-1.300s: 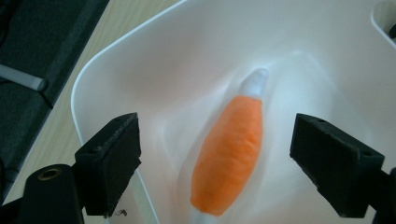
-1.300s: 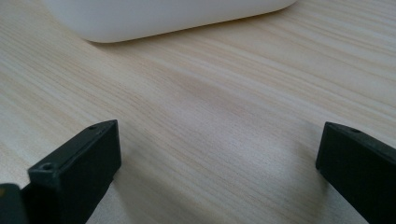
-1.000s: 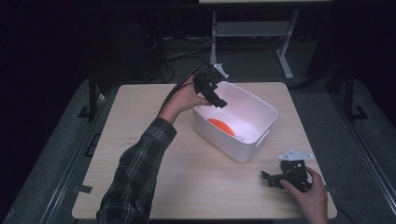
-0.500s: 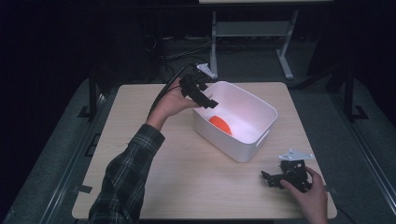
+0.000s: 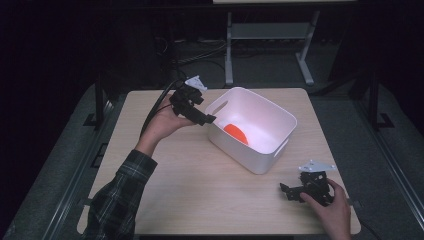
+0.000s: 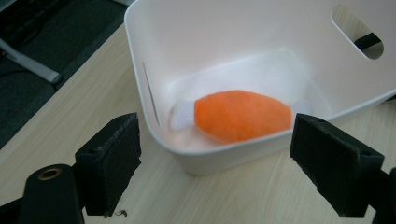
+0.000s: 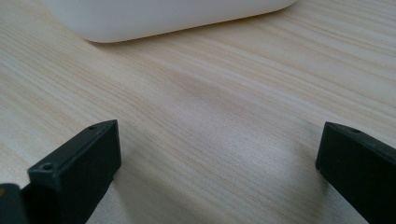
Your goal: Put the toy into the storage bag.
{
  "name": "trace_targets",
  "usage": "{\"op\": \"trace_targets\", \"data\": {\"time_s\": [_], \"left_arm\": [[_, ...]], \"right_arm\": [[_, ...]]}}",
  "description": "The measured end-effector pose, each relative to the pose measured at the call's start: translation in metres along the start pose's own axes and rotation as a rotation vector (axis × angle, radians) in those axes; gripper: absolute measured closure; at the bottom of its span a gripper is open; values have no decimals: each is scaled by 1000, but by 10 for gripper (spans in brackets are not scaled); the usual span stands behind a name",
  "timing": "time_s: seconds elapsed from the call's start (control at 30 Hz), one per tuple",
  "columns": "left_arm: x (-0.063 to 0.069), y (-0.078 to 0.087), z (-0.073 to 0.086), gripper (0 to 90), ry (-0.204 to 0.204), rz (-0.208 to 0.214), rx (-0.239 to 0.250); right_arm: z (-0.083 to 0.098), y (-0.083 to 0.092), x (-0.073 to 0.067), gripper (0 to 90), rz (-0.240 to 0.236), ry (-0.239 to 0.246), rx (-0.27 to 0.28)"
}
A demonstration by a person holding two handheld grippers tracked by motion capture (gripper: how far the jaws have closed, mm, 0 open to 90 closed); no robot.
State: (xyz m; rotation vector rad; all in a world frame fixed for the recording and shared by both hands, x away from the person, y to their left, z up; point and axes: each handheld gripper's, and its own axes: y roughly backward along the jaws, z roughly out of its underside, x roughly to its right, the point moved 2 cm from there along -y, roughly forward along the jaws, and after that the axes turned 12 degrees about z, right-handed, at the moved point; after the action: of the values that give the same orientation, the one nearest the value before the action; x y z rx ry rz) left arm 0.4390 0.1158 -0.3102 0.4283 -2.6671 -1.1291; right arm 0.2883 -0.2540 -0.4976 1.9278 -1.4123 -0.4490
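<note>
Wood-grain table [image 5: 200, 190], white bin [image 5: 260, 150], dark room

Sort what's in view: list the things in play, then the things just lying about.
In play:
white bin
orange soft toy inside it
left gripper, open beside the bin
right gripper, open, low over the table

Lying about:
metal stand behind the table

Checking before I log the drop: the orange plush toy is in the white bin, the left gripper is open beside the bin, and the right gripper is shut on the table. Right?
One thing is wrong: the right gripper is open, not shut. The right gripper view shows its jaws wide apart over bare table. The rest holds: the orange plush toy lies in the white bin, and the left gripper is open beside it.
</note>
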Motion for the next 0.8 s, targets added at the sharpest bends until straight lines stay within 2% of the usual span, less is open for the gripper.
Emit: {"op": "trace_targets", "data": {"time_s": [0.23,0.5,0.8], "left_arm": [[11,8,34,160,33,-21,20],[27,18,72,162,63,-49,73],[43,15,119,163,111,-65,102]], "right_arm": [[0,0,0,0,0,0,0],[0,0,0,0,1,1,0],[0,0,0,0,0,1,1]]}}
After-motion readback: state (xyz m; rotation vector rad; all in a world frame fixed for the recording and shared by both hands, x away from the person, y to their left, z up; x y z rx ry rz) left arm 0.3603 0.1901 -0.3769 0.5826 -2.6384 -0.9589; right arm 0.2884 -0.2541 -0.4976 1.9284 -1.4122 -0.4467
